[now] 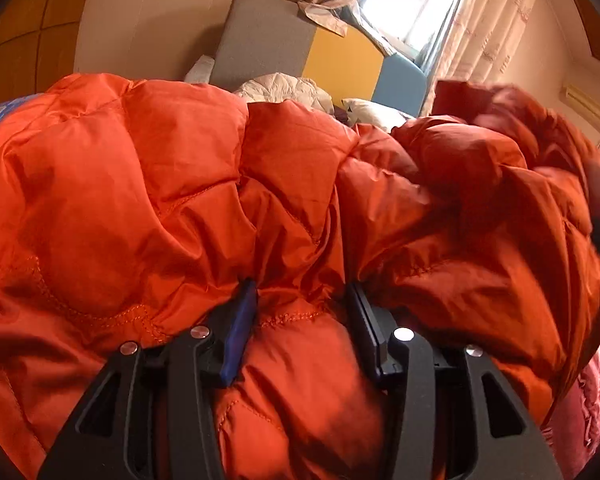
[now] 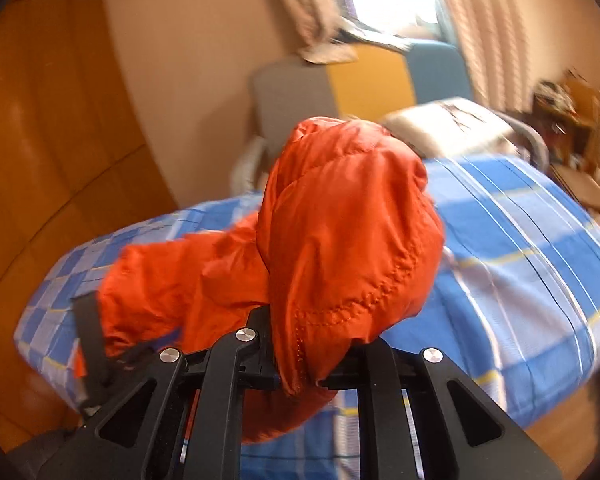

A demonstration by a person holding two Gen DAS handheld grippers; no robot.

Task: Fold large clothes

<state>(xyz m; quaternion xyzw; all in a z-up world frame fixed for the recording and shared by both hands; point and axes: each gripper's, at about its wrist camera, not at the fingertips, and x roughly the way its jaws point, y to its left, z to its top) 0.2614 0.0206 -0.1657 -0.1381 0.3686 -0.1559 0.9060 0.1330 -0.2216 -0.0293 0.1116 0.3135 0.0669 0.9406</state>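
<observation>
Orange puffer jacket (image 1: 204, 200), quilted and shiny, fills most of the left wrist view, bunched in thick folds close to the lens. The left gripper (image 1: 302, 300) has a padded fold of the jacket pushed between its two fingers, whose blue-edged pads (image 1: 240, 328) stand moderately apart with the fabric bulging through the gap, so the jaws look clamped on a thick roll of it rather than closed tight. In the right wrist view another part of the jacket (image 2: 340, 240) rises in a tall lump straight out of the right gripper (image 2: 300, 364), whose fingertips are hidden under the cloth; the fabric is pinched there and hangs over both sides, lifted above the bed. The rest of the garment trails down to the left onto the blue checked bedsheet (image 2: 520, 264), where a black gripper part shows at its edge. Behind the bed stands a headboard (image 1: 340, 60) in grey, yellow and blue panels, with a white pillow (image 2: 452, 124) near it. Pale curtains (image 1: 496, 28) frame a bright window (image 1: 412, 0), and wooden panelling (image 2: 40, 140) covers the left wall.
</observation>
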